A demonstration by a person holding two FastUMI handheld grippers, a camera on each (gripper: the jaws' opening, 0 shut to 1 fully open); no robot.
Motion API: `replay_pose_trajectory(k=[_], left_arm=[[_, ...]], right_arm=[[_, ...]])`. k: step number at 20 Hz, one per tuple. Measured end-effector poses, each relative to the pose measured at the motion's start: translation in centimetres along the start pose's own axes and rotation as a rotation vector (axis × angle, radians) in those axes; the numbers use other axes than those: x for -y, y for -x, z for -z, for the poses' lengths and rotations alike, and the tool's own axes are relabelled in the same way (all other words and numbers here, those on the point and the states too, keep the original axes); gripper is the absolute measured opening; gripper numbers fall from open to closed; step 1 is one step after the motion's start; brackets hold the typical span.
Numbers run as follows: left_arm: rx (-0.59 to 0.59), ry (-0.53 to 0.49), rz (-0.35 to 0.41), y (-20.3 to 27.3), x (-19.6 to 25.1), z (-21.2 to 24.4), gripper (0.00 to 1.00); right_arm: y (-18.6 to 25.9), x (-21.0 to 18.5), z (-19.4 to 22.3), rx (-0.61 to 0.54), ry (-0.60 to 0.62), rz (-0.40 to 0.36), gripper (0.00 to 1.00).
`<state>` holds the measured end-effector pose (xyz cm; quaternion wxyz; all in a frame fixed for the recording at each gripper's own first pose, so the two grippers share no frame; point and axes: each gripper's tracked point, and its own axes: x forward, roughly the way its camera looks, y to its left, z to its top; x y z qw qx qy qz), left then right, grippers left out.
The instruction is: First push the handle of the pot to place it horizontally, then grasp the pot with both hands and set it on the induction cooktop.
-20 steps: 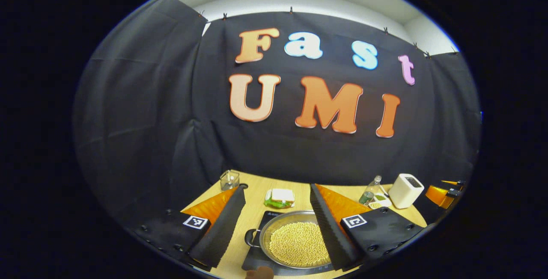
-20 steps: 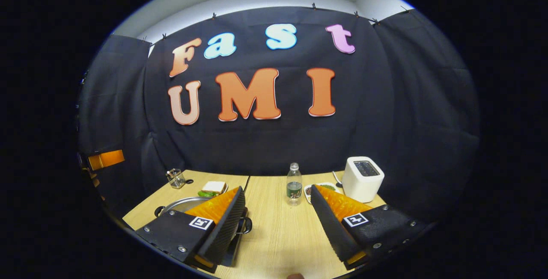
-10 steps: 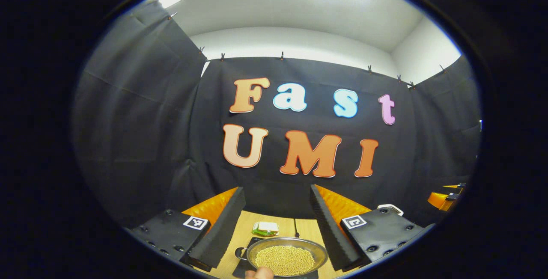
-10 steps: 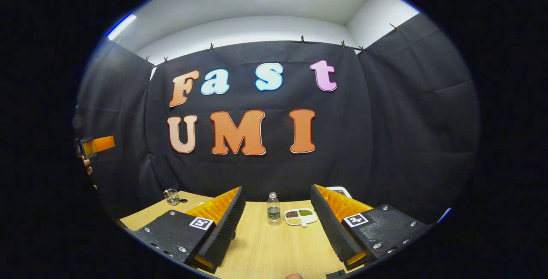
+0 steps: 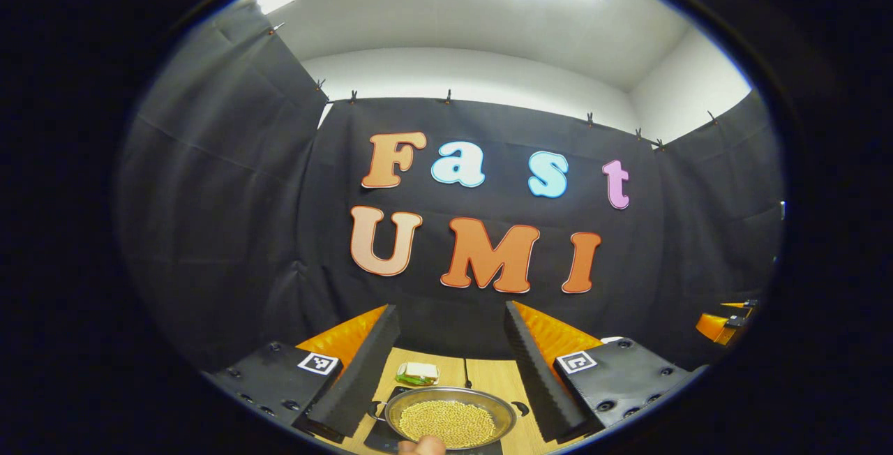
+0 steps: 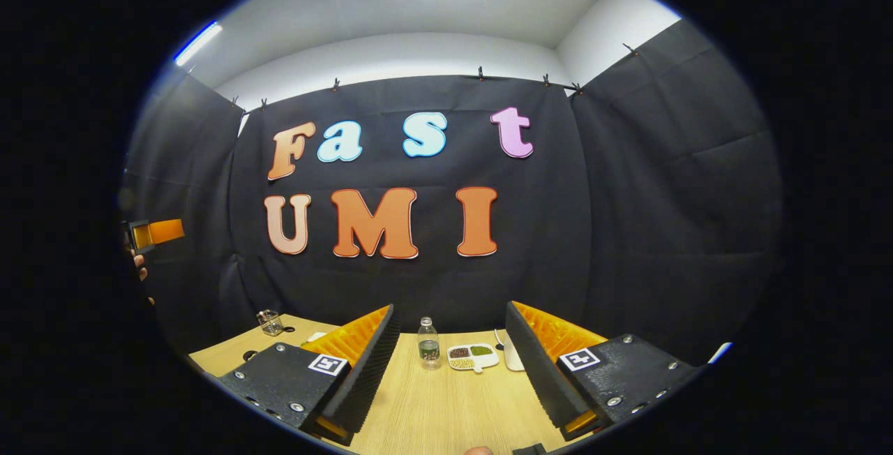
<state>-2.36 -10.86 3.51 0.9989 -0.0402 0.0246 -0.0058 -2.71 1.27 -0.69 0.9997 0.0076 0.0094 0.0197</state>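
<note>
Table: the light wooden tabletop (image 6: 446,406) carries everything.
Cooktop: the flat black induction cooktop (image 5: 380,435) lies under the pot.
Pot: the shallow round steel pot filled with pale beans (image 5: 450,419) is seen resting on the cooktop, its small loop handles (image 5: 377,409) lying level at either side; placement is judged complete.
Left gripper (image 5: 452,364): fingers spread apart, nothing held, raised above the pot.
Right gripper (image 6: 452,364): fingers spread apart, nothing held, over bare table.
Technique: both tools are best drawn straight back, clear of the rim, so the pot is not nudged.
</note>
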Motion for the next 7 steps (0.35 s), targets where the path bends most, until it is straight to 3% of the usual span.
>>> replay_pose_trajectory(k=[7], left_arm=[[-0.027,-0.007,0.002,-0.12,-0.08,0.84,0.98]], right_arm=[[-0.79,-0.59,0.86,-0.015,-0.001,-0.017,0.95]])
